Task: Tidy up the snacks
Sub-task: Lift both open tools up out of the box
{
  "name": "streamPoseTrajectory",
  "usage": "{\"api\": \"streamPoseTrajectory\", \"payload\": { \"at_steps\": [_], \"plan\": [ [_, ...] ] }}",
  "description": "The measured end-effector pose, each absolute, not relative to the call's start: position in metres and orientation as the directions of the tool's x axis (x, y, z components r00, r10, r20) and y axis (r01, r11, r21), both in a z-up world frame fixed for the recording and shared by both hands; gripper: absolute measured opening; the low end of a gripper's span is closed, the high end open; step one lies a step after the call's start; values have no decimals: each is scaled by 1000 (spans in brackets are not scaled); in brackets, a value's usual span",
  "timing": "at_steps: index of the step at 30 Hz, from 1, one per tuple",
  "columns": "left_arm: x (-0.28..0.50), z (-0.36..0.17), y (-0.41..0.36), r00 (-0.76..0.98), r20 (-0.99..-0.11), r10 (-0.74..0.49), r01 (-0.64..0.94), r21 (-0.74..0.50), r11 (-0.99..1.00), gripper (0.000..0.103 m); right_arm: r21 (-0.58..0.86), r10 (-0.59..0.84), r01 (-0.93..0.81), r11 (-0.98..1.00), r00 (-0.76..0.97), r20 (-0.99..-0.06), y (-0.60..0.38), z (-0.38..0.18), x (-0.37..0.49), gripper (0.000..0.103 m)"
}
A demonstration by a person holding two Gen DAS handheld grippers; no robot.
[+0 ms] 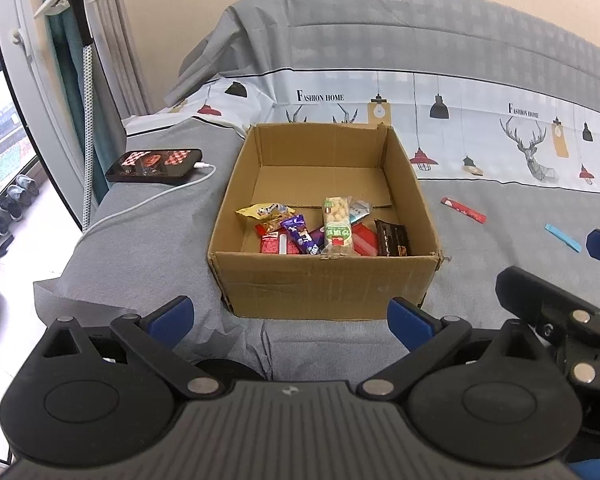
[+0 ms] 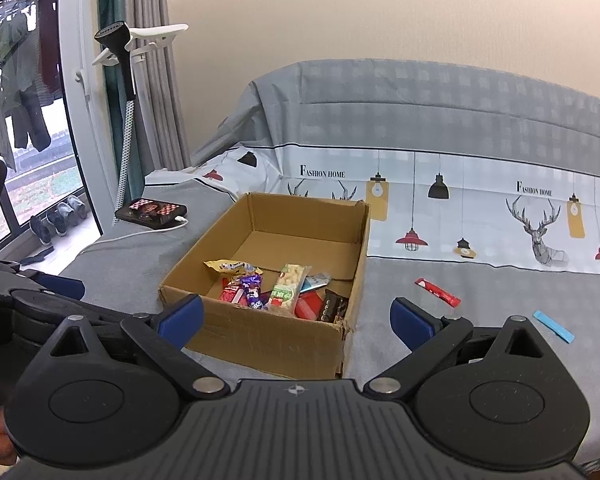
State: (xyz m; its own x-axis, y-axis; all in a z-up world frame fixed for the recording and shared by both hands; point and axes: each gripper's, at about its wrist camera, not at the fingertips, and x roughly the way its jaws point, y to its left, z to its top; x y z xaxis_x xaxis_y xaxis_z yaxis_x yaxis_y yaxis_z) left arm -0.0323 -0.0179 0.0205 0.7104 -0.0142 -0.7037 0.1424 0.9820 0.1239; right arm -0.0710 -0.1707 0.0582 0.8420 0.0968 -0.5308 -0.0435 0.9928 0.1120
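An open cardboard box [image 1: 324, 284] [image 2: 260, 336] stands on the grey bed and holds several snack packets, among them a tall pale cracker pack [image 1: 337, 226] [image 2: 288, 290]. A red stick packet [image 1: 463, 209] [image 2: 437, 291] and a thin blue stick packet [image 1: 562, 237] [image 2: 553, 326] lie on the bed right of the box. My left gripper [image 1: 290, 320] is open and empty, just in front of the box. My right gripper [image 2: 296, 318] is open and empty, in front of the box's near right corner.
A phone [image 1: 154, 165] [image 2: 152, 211] on a white charging cable [image 1: 140, 208] lies left of the box near the bed's left edge. A patterned sheet [image 1: 500, 140] rises behind. A garment steamer pole [image 1: 86, 80], a window and shoes are at the far left.
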Motion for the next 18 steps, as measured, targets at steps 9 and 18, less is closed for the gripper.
{"api": "streamPoseTrajectory", "payload": {
  "at_steps": [9, 18],
  "plan": [
    [-19, 12, -38, 682, -731, -6, 167, 148, 975, 103, 155, 85, 0, 988, 836, -542, -196, 45, -66, 99],
    [9, 7, -88, 644, -765, -22, 213, 152, 965, 103, 188, -16, 151, 970, 819, -574, -264, 23, -61, 99]
  ]
}}
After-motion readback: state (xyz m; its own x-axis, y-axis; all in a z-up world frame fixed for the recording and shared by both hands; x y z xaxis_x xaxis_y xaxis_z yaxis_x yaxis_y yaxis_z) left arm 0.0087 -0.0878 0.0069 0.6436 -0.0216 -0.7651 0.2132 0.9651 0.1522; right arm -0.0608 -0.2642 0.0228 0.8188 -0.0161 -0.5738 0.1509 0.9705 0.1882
